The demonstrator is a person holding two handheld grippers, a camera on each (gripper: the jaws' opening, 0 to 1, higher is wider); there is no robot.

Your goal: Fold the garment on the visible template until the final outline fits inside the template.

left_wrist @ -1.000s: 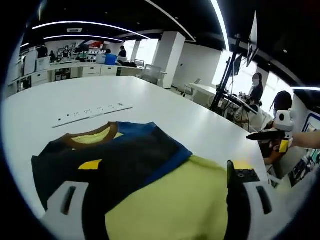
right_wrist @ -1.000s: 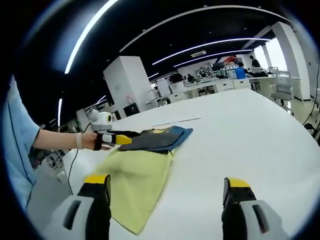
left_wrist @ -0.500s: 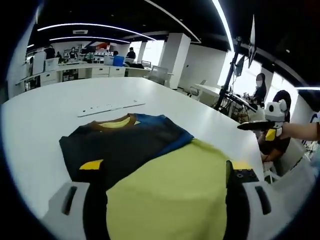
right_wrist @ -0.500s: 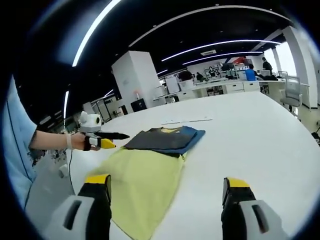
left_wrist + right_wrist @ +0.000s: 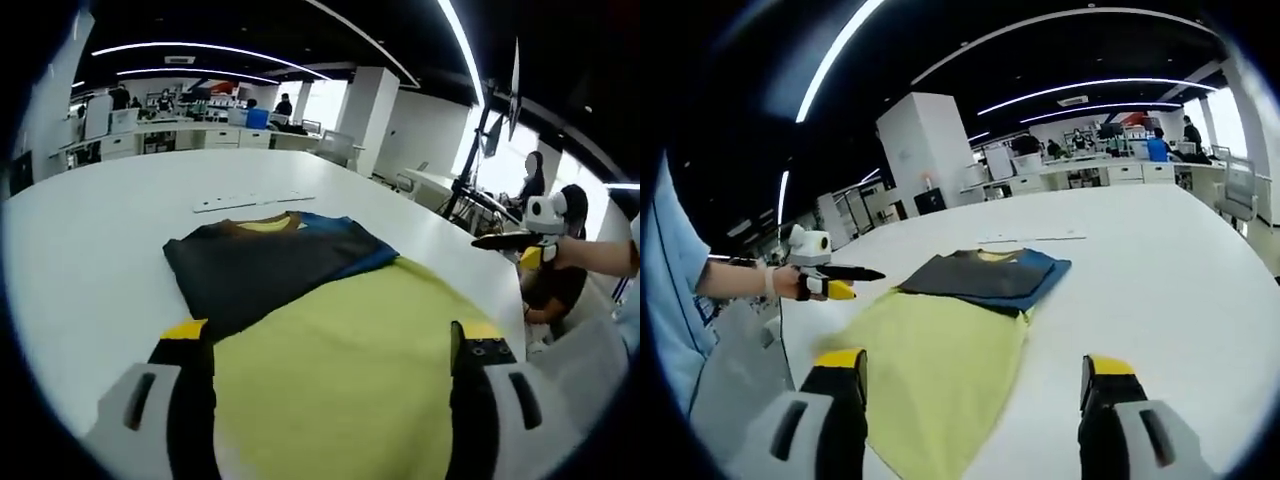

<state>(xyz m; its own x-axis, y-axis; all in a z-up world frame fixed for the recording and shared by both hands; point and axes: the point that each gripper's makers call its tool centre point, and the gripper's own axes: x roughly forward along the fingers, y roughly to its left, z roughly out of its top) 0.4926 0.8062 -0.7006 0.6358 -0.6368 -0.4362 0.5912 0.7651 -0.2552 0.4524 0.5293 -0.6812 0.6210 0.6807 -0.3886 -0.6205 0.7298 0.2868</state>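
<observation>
Pulling back from the cloth over the last second, both grippers now hang clear of it: the left gripper and right gripper each stand with jaws apart, holding nothing. The dark, blue-edged folded garment lies flat on the far end of the yellow-green cloth template on the white worktop, so the fold looks finished or nearly so.

Garment: yellow-green body, black and blue upper part, brown collar with yellow lining. Lies flat on white table, collar toward 12 o'clock.
</observation>
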